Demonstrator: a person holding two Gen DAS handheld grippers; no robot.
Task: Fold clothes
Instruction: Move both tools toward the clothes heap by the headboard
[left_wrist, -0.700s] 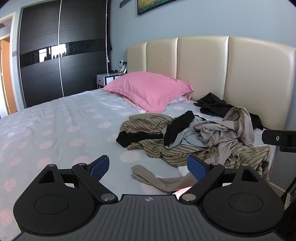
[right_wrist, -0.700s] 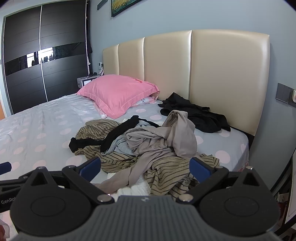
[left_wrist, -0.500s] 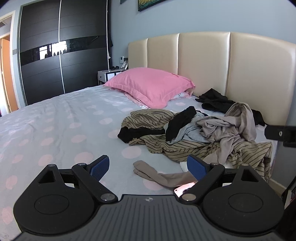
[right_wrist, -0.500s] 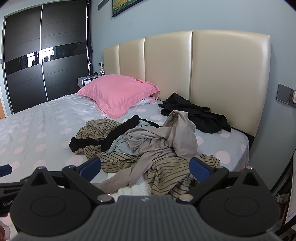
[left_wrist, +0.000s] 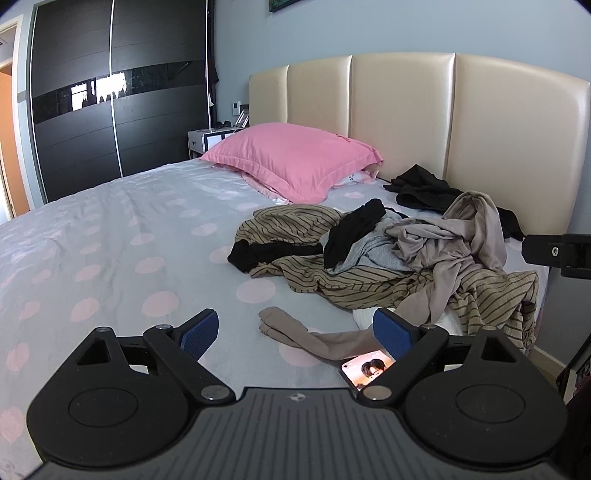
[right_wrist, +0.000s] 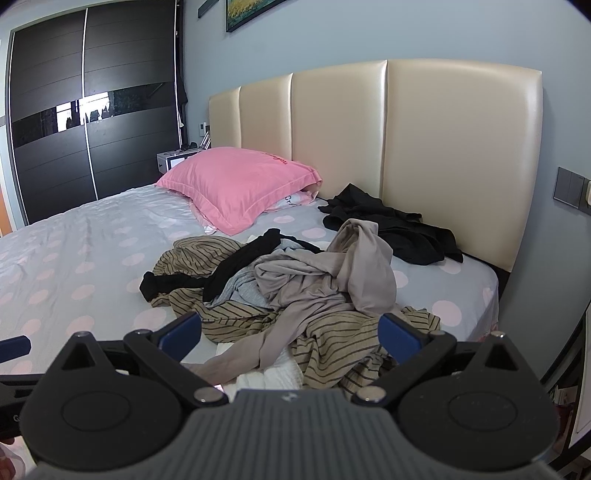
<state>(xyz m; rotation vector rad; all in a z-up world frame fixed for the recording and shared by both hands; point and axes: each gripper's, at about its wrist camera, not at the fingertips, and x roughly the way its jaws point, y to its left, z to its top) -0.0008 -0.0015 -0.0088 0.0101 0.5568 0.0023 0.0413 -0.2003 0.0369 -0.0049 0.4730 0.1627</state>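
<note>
- The pile of clothes (right_wrist: 295, 295) lies on the bed (left_wrist: 110, 240) in front of the pink pillow (left_wrist: 295, 158), on the headboard side, ahead of both my tongs.
- A beige sleeve (left_wrist: 295, 332) trails out of the pile away from the pillow, its long axis running across my view, its cuff end just ahead of my left tongs (left_wrist: 295, 328).
- My right tongs (right_wrist: 291, 332) hang closer to the pile's bulk, over the striped garment (right_wrist: 332, 332).
- Both pairs are spread wide apart, holding and touching nothing.
- A phone (left_wrist: 365, 369) lies beside the sleeve, near my left tongs; I judge I should steer clear of it.
</note>
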